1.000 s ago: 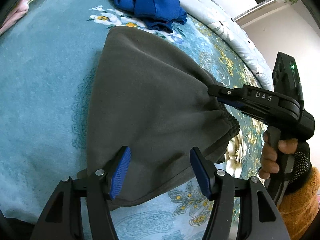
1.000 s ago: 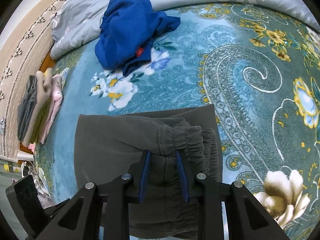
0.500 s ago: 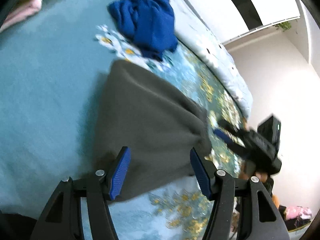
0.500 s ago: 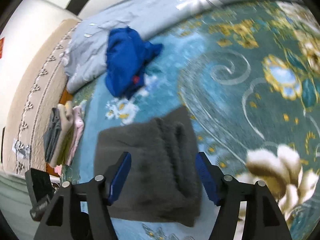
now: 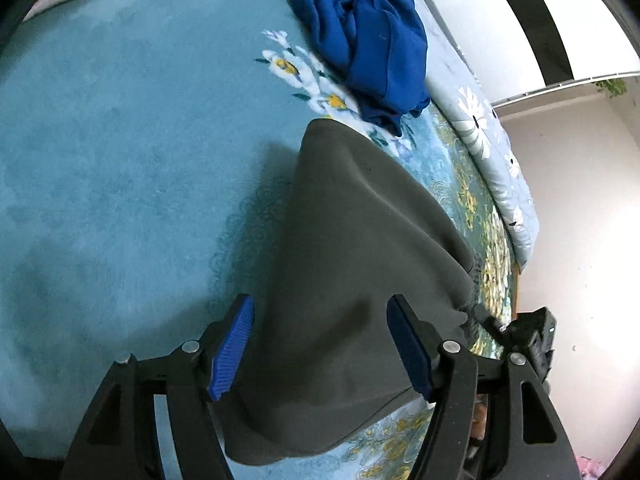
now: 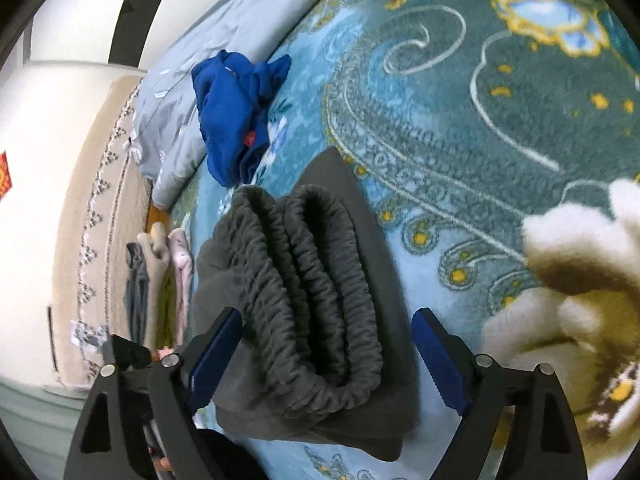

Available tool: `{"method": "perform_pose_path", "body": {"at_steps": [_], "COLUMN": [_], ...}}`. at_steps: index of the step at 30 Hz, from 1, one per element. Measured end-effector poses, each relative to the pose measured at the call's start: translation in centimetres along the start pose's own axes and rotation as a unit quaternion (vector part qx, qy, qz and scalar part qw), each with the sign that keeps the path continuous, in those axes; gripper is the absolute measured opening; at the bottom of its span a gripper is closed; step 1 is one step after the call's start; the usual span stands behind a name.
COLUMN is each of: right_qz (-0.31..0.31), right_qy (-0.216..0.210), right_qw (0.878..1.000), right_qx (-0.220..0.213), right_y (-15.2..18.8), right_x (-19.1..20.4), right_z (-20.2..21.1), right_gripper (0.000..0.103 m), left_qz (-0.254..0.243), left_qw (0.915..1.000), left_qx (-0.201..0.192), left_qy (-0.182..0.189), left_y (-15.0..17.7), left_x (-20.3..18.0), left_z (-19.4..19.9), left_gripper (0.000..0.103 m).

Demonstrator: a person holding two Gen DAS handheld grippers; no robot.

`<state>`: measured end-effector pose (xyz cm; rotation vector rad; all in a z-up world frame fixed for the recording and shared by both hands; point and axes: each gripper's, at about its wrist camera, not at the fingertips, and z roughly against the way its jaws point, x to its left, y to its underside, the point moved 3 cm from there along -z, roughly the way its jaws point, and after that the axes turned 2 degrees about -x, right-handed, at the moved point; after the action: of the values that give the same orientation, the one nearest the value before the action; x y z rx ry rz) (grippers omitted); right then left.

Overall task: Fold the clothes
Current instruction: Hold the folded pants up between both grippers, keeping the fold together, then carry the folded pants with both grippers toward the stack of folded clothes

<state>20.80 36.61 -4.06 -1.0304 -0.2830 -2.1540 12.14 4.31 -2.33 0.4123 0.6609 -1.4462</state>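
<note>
On the bed's teal floral blanket (image 5: 120, 128), the folded grey trousers (image 5: 352, 280) lay flat, waistband elastic ruched in stacked ridges. Your right hand-held gripper (image 6: 328, 356), clamped on that waistband a second earlier, had released; your left hand-held gripper (image 5: 320, 348) stayed spread wide above the fleece. This fold appeared finished. The crumpled blue garment (image 5: 372, 40) awaited folding.
</note>
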Motion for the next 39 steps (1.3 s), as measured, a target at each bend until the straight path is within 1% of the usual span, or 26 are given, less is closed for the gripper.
{"method": "perform_pose_path", "body": {"at_steps": [2, 7, 10, 13, 16, 18, 21, 23, 26, 28, 33, 37, 39], "right_qz": [-0.005, 0.015, 0.01, 0.001, 0.002, 0.003, 0.025, 0.042, 0.047, 0.05, 0.065, 0.092, 0.104], "right_qy": [-0.003, 0.001, -0.007, -0.012, 0.0, 0.008, 0.026, 0.039, 0.046, 0.049, 0.054, 0.058, 0.056], "right_qw": [1.0, 1.0, 1.0, 1.0, 1.0, 1.0, 0.999, 0.998, 0.998, 0.998, 0.996, 0.994, 0.993], "right_qx": [-0.007, -0.009, 0.003, 0.02, 0.029, 0.027, 0.019, 0.013, 0.004, 0.0, -0.013, -0.011, -0.015], "right_y": [-0.2, -0.6, -0.9, -1.4, -1.5, -1.3, -0.8, -0.4, -0.2, -0.1, 0.3, 1.1, 1.5], "right_x": [-0.1, 0.6, 0.4, 0.2, 0.5, 0.8, 1.7, 2.3, 2.8, 3.2, 4.8, 6.6, 7.9], "right_z": [-0.1, -0.5, -1.0, -1.3, -1.5, -1.5, -1.5, -1.3, -0.7, -0.4, 0.5, 1.4, 2.0], "right_gripper": [0.09, 0.09, 0.091, 0.091, 0.091, 0.089, 0.084, 0.075, 0.066, 0.064, 0.059, 0.057, 0.056], "left_qz": [0.005, 0.026, 0.019, 0.016, 0.009, 0.007, -0.009, -0.024, -0.043, -0.051, -0.06, -0.068, -0.064], "left_qw": [1.0, 0.9994, 0.9996, 0.9992, 0.9992, 0.9993, 0.9995, 0.9993, 0.9987, 0.9985, 0.9981, 0.9977, 0.9979], "left_qx": [0.005, 0.021, 0.021, 0.033, 0.036, 0.036, 0.031, 0.029, 0.025, 0.022, 0.013, 0.003, 0.0], "left_qy": [0.005, 0.003, 0.005, 0.015, 0.012, 0.01, 0.004, -0.001, -0.006, -0.005, -0.001, 0.003, 0.008], "left_y": [-0.2, -0.3, -0.4, -0.4, -0.3, -0.3, -0.3, -0.2, -0.1, -0.1, 0.1, 0.4, 0.5], "left_x": [0.2, 0.9, 0.8, 0.5, 0.3, 0.2, -0.2, -0.6, -1.1, -1.3, -1.6, -1.8, -1.7], "left_z": [-0.4, -1.6, -1.7, -2.4, -2.7, -2.7, -2.5, -2.4, -2.3, -2.1, -1.4, -0.2, 0.3], "left_gripper": [0.07, 0.07, 0.072, 0.072, 0.072, 0.072, 0.072, 0.069, 0.061, 0.053, 0.045, 0.043, 0.043]}}
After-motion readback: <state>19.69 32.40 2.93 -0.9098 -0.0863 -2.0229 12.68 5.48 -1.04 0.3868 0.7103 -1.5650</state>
